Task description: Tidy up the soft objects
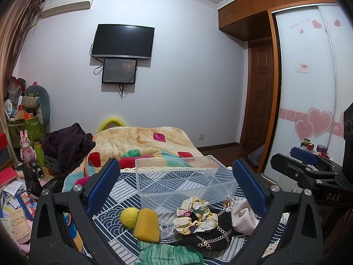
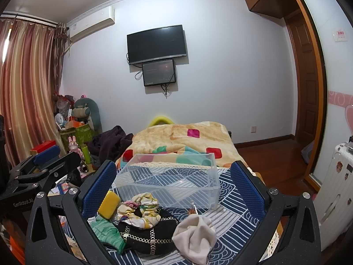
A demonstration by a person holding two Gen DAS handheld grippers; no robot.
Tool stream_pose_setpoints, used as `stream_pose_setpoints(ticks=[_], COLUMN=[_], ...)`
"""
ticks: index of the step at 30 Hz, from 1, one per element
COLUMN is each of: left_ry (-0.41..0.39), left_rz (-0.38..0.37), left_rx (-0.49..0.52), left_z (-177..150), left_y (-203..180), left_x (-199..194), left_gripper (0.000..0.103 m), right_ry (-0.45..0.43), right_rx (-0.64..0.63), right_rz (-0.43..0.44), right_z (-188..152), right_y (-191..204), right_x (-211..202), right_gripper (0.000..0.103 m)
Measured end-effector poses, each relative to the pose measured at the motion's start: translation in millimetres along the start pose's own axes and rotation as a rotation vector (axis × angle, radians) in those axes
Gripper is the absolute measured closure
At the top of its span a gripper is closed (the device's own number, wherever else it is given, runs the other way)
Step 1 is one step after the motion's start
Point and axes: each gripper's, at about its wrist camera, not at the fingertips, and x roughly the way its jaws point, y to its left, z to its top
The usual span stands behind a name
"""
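Both grippers hang over the bed with nothing in them — the left gripper (image 1: 175,190) has its blue-padded fingers (image 1: 103,182) spread wide, and the right gripper (image 2: 173,191) is just as wide open, empty between the pads.

In the lower centre of both views lies the pile to be sorted, on the navy wave-patterned bedspread (image 2: 233,201): a yellow foam sponge block (image 1: 146,224) touching a round yellow-green knitted ball (image 1: 129,216), a floral fabric scrunchie (image 1: 195,215) lying on a black quilted pouch with gold chain trim (image 2: 150,234), a crumpled cream cloth (image 2: 194,235) and a green striped knit cloth (image 2: 107,234). Just beyond them, mid-frame, stands the clear plastic storage bin (image 1: 183,181), open-topped and seemingly empty.

The step in hand looks like choosing a first piece. In the right wrist view the cream cloth sits low, between the two fingers and nearer the right-hand one; the sponge block lies just beside the left-hand finger. In the left wrist view the sponge and ball are inside the left-hand finger, the cream cloth close against the right-hand one.

Best played simply — take one loose item at a time, pinch at a bunched fold so the fabric doesn't slip, and lift clear before crossing the bin's near wall. The scrunchie rides on the pouch, so grabbing low could drag both.
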Motion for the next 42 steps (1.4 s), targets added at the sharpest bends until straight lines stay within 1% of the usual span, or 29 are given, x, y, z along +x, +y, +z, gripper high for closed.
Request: stream_pose_setpoints(ticks=[20, 31, 38, 42], left_ry=[-0.004, 0.004, 0.059, 0.114], left_rz=[-0.022, -0.016, 0.009, 0.028], left_rx=[-0.024, -0.025, -0.01, -0.019], left_z=[3, 2, -11, -24], left_y=[5, 5, 13, 24], left_x=[-5, -1, 12, 25], left_gripper=[0.0, 0.0, 0.0, 0.0], right_ry=[-0.004, -0.002, 0.014, 0.045], right_rx=[0.002, 0.012, -0.001, -0.005], right_rz=[0.002, 0.009, -0.012, -0.027], right_z=[0, 0, -6, -15], right_y=[0, 1, -3, -8], right_x=[-1, -1, 4, 9], right_gripper=[0.0, 0.0, 0.0, 0.0])
